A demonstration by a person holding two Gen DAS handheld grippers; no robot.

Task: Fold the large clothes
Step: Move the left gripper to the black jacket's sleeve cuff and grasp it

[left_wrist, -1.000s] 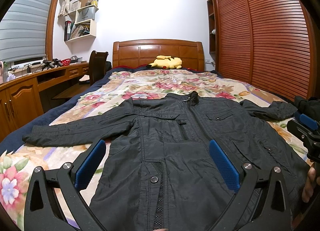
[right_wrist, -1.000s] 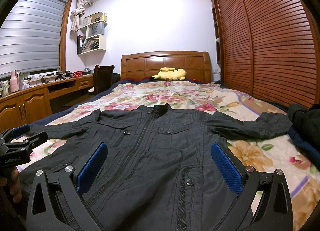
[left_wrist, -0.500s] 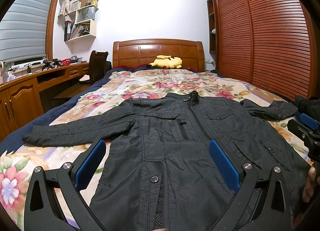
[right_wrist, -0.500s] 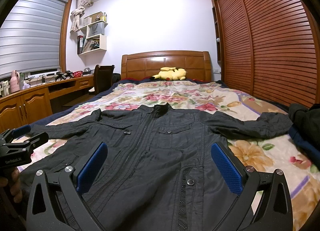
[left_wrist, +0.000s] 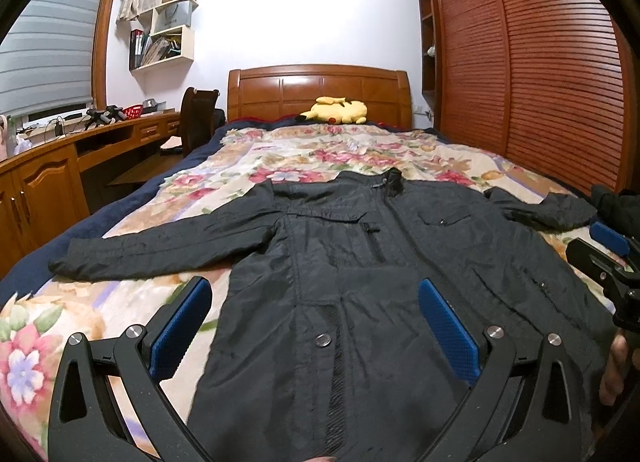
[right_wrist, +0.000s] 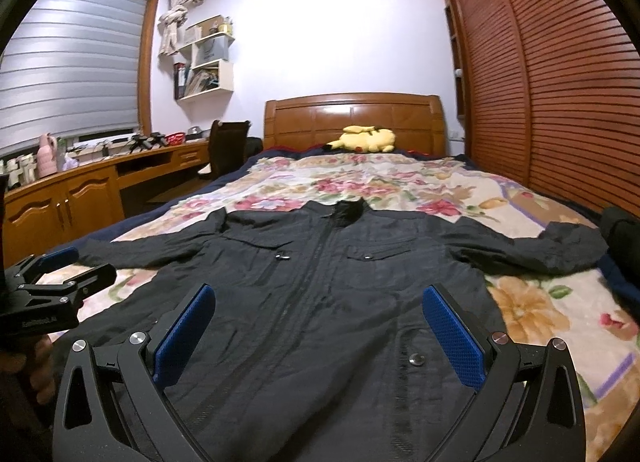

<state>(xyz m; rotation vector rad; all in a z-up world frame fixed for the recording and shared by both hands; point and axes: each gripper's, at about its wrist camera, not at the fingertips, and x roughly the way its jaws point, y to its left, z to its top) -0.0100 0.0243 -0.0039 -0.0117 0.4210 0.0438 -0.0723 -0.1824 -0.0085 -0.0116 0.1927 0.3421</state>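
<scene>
A large black jacket (left_wrist: pixel 360 262) lies flat and face up on the floral bedspread (left_wrist: pixel 304 158), collar away from me, both sleeves spread out to the sides. It also shows in the right wrist view (right_wrist: pixel 328 282). My left gripper (left_wrist: pixel 316 314) is open and empty, hovering above the jacket's lower left front. My right gripper (right_wrist: pixel 320 322) is open and empty above the lower front near the zip. The right gripper also shows at the right edge of the left wrist view (left_wrist: pixel 608 258), and the left gripper at the left edge of the right wrist view (right_wrist: pixel 52 282).
A yellow plush toy (left_wrist: pixel 336 110) lies by the wooden headboard (left_wrist: pixel 320 90). A wooden desk (left_wrist: pixel 60 166) and chair (left_wrist: pixel 198 118) stand left of the bed. A slatted wardrobe (left_wrist: pixel 540 74) runs along the right. Dark clothing (right_wrist: pixel 624 230) lies at the bed's right edge.
</scene>
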